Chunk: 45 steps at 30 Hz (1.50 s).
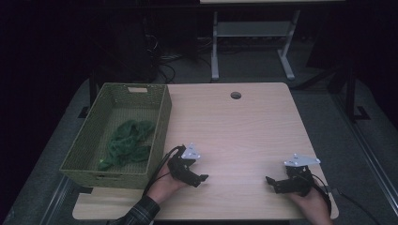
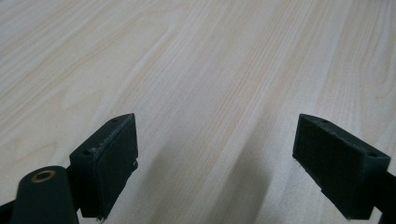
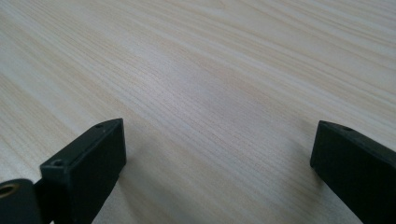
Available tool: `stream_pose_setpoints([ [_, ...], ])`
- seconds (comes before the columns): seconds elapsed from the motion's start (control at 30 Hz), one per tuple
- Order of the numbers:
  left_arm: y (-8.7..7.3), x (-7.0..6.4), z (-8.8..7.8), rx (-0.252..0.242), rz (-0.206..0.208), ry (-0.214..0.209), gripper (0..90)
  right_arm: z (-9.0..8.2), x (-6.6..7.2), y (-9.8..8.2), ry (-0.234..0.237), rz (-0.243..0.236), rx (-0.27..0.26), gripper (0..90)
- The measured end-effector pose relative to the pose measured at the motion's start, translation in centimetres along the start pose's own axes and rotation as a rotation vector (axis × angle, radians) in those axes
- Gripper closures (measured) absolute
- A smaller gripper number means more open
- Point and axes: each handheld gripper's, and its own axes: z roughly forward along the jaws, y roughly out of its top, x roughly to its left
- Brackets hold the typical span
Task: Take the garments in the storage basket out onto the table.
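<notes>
The wooden table [image 1: 234, 136] spreads under both grippers, bare between them. A woven green basket [image 1: 162, 119] sits just beside the left gripper [image 1: 199, 180], on its left, touching nothing of it. Inside the basket lies a tangle of green cord [image 1: 127, 143], apart from both grippers. The left gripper rests low over the tabletop, its jaws spread wide and empty. The right gripper [image 1: 272, 183], well apart to its right, likewise stands released, with only wood grain between its jaws.

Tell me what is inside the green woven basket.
The basket holds a crumpled green mesh-like cloth, lying toward its near half on the basket floor. Anything under the cloth is covered, and the near wall hides the floor just behind it.
</notes>
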Motion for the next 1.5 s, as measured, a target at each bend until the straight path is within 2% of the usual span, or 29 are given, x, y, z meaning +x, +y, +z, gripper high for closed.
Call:
stream_pose_setpoints([
  [0.4, 1.0, 0.1, -1.1, 0.003, 0.007, -0.007, 13.8, 0.0, 0.0, 0.0, 0.0, 0.005, 0.003, 3.2],
  [0.8, 2.0, 0.2, -2.0, -0.002, -0.007, -0.043, 13.9, 0.0, 0.0, 0.0, 0.0, 0.005, 0.002, 3.2],
  [1.5, 4.3, 0.8, -4.3, -0.004, 0.012, -0.074, 13.9, 0.0, 0.0, 0.0, 0.0, 0.005, 0.002, 3.2],
])
